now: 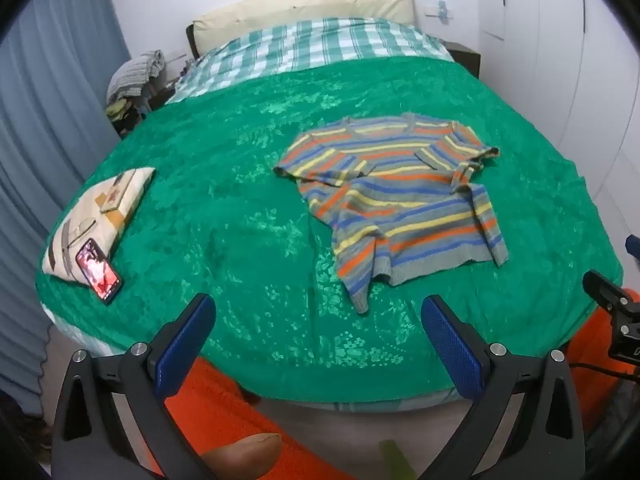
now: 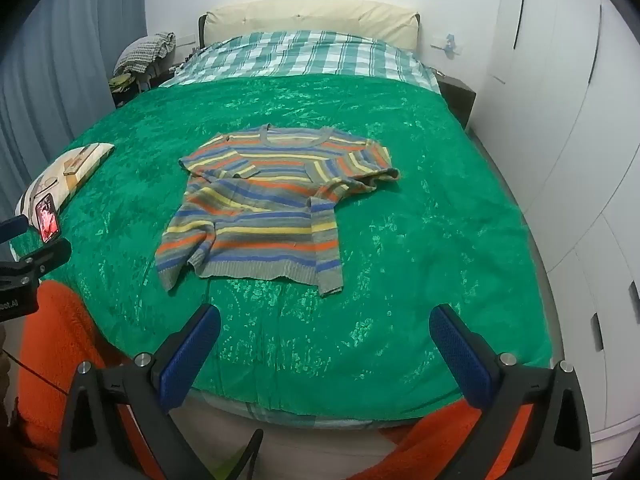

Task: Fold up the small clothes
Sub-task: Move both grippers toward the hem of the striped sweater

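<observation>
A small striped sweater (image 1: 404, 196) in grey, orange, yellow and blue lies on the green bedspread (image 1: 240, 200), neck toward the headboard, both sleeves folded over its front. It also shows in the right wrist view (image 2: 272, 208). My left gripper (image 1: 318, 328) is open and empty, held above the bed's near edge, short of the sweater's hem. My right gripper (image 2: 325, 336) is open and empty, also near the bed's front edge, below the hem. Each gripper shows at the edge of the other's view.
A cream patterned pillow (image 1: 100, 212) with a lit phone (image 1: 98, 270) on it lies at the bed's left edge. A checked sheet (image 1: 320, 46) and headboard are at the far end. Grey curtains (image 1: 40, 120) hang left, white wardrobes (image 2: 580, 160) stand right. Orange fabric (image 2: 52, 344) lies below the bed edge.
</observation>
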Tool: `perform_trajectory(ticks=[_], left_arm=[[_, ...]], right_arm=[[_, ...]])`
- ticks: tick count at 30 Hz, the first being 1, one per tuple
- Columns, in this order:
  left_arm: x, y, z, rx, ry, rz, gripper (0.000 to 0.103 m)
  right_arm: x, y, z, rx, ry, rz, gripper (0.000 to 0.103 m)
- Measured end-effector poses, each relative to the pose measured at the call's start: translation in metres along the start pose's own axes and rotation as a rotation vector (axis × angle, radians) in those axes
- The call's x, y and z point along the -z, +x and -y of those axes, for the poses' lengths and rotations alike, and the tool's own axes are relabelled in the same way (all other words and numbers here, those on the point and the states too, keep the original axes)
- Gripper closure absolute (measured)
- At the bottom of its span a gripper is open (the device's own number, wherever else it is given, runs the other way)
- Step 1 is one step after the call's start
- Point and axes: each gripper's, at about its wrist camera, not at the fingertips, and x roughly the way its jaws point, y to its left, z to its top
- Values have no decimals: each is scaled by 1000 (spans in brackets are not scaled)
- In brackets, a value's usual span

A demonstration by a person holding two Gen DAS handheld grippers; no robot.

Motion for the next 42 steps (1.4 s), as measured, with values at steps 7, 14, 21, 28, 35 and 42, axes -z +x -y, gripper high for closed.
perform_trajectory(ticks=[7,14,21,28,35,42], left_arm=[[9,-3,-3,-9,-1,13,0],[3,7,0,-22,4,-24,0],[5,14,1,7,3,-48,0],[5,9,3,-26,16,8,0],[4,11,5,-21,40,-3,0],[7,21,-4,-14,-6,-54,0]], right_arm=[[2,3,0,-12,0,-14,0],[5,7,-6,-11,-4,-20,0],[5,8,-7,-12,0,-26,0],[5,11,-3,-18,12,-31,0],[5,12,-4,-17,7,-29,0],[3,12,-3,-25,17,-28,0]])
